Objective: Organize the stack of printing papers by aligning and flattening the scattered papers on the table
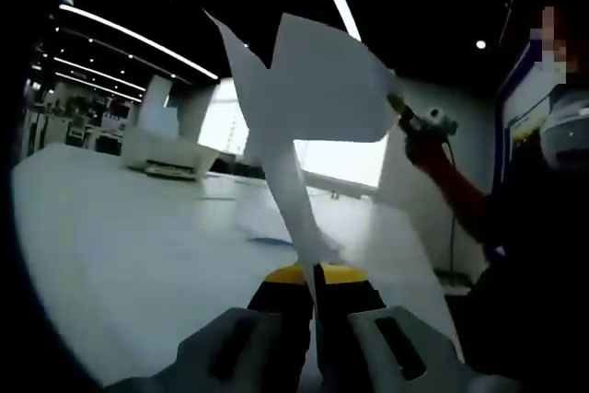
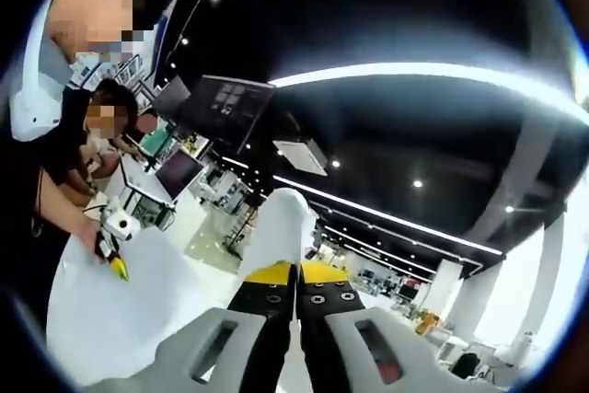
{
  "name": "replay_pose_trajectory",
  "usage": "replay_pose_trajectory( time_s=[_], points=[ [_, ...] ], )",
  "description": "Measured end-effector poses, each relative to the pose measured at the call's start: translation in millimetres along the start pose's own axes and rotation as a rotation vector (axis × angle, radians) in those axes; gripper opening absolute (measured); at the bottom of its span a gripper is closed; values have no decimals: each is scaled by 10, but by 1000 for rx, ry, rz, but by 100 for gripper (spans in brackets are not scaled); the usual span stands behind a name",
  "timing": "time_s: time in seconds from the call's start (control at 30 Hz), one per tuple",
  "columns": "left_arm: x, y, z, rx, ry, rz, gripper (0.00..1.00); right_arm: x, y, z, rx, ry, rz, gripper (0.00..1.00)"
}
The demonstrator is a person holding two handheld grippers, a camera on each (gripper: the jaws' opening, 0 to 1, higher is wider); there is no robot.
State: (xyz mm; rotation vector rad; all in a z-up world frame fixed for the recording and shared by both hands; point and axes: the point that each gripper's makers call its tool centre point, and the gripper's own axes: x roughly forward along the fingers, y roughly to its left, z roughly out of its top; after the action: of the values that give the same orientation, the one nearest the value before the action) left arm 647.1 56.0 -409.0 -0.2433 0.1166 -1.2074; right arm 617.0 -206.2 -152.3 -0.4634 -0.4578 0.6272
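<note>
Above the white table [image 1: 110, 255], both the left claw [image 1: 316, 275] and right claw [image 2: 297, 275] are clamped on 1 lifted sheet of paper [image 1: 313, 89], which looks twisted between them and could crease or tear if pulled apart.

My white sheets of paper [image 1: 308, 98] hang bent and curled in the air above the desk [image 1: 129, 246], pinched at two edges.

left gripper view: low, across table [image 1: 110, 255] | right gripper view: tilted ceilingward | shared: held paper [image 1: 313, 89]
</note>
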Motion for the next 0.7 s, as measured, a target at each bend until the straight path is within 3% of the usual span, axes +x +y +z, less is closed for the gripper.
replay_pose_trajectory(
  time_s=[0.43,0.7],
  points=[
    [-17,36,-4,11,0,3,6,-26,222,261,-42,18,103,0],
    [1,9,-9,19,2,8,6,-150,387,459,-9,-39,219,0]
  ],
)
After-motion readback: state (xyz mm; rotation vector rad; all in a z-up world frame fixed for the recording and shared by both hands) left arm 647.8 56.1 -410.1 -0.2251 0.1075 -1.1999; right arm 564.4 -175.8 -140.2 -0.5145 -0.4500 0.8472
